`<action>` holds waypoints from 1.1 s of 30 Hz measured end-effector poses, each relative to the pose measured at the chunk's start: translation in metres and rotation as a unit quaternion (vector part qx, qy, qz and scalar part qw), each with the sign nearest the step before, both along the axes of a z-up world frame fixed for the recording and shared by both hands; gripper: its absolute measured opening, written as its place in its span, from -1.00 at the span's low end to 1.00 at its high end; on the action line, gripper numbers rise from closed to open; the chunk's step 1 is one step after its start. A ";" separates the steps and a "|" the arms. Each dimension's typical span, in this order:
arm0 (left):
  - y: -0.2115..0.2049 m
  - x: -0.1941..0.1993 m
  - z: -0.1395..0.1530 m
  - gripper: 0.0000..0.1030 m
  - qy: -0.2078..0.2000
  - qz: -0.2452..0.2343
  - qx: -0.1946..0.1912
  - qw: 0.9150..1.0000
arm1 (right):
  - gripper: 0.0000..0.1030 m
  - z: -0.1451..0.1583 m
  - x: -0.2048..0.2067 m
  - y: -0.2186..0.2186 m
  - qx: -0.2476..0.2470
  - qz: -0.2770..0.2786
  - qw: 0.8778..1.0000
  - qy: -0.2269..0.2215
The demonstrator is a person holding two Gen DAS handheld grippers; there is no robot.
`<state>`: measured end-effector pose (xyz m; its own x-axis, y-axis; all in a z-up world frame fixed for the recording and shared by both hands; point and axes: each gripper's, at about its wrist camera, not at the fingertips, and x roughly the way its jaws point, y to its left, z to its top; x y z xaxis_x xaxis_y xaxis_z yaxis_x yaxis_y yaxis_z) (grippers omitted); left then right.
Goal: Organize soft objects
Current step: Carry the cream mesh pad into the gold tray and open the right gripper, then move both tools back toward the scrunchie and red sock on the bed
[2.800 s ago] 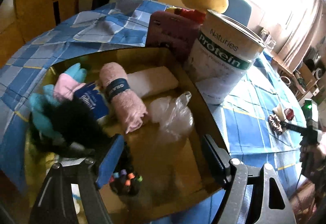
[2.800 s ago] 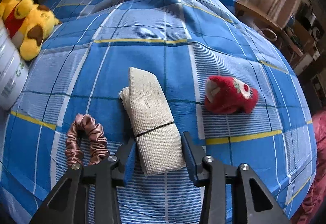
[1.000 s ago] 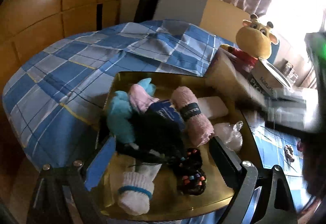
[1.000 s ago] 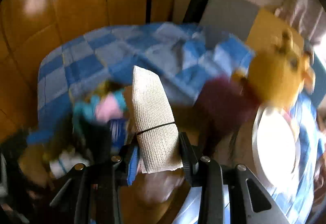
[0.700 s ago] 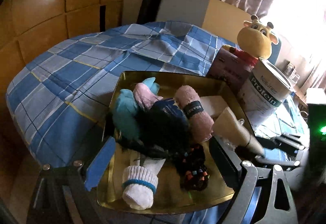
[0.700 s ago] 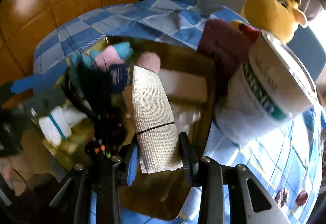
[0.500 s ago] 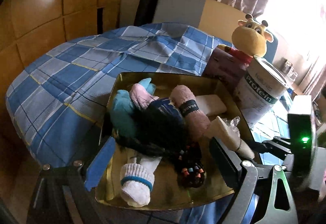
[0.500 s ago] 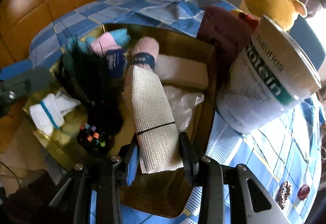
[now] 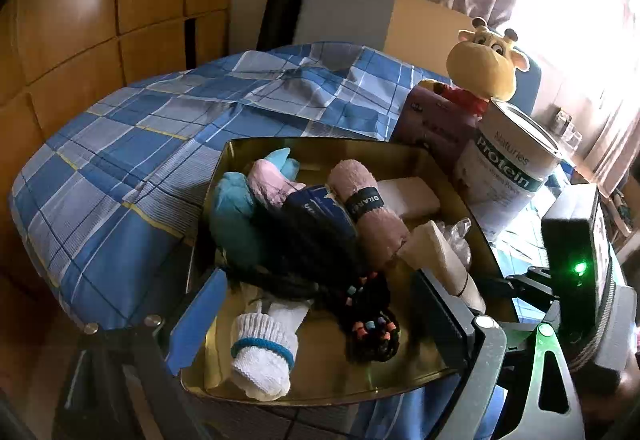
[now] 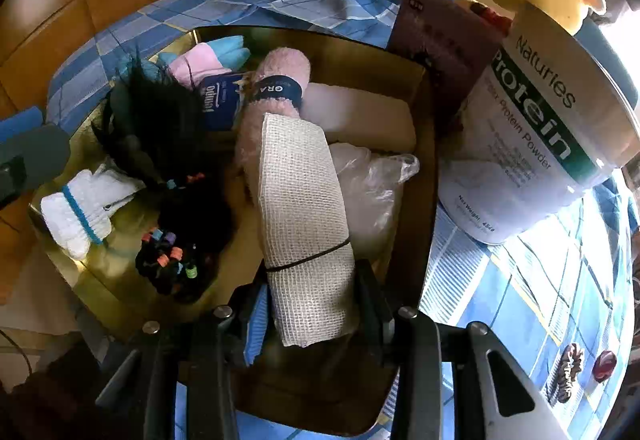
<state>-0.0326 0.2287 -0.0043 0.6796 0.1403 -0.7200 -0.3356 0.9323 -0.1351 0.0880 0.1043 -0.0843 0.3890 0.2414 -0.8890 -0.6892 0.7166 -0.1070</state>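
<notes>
My right gripper (image 10: 308, 314) has the bandage roll (image 10: 304, 228) down inside the gold tray (image 10: 424, 144), lying next to the pink towel (image 10: 276, 80) and the plastic bag (image 10: 372, 176). Its jaws have just been opening, with the roll between them (a gap shows on the blue-pad side, so I'd call it let go). My left gripper (image 9: 320, 304) hangs wide and empty over the tray's near edge, above the white sock (image 9: 262, 350) and the black scrunchie (image 9: 372, 328).

Beige waffle-weave cloth (image 10: 302, 224), rolled and bound by a black band, lies lengthwise at frame centre, leaning against the pink towel roll (image 10: 276, 88) in the gold tray (image 10: 424, 176).
</notes>
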 end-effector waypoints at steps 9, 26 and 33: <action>-0.005 0.000 0.001 0.87 -0.001 -0.008 -0.001 1.000 | -0.14 0.023 -0.003 -0.013 0.046 -0.003 0.999 -0.001; -0.029 -0.001 0.008 0.87 -0.003 -0.043 0.018 0.999 | -0.05 0.054 -0.001 -0.056 0.098 -0.044 0.994 -0.023; -0.046 0.003 0.013 0.87 -0.008 -0.074 0.024 0.997 | -0.05 0.072 0.023 -0.129 0.135 -0.138 0.980 -0.039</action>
<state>-0.0298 0.1823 0.0083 0.7072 0.0717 -0.7034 -0.1917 0.9770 -0.0931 0.1112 -0.0245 -0.0124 0.5366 0.3396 -0.7725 -0.4625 0.8840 0.0674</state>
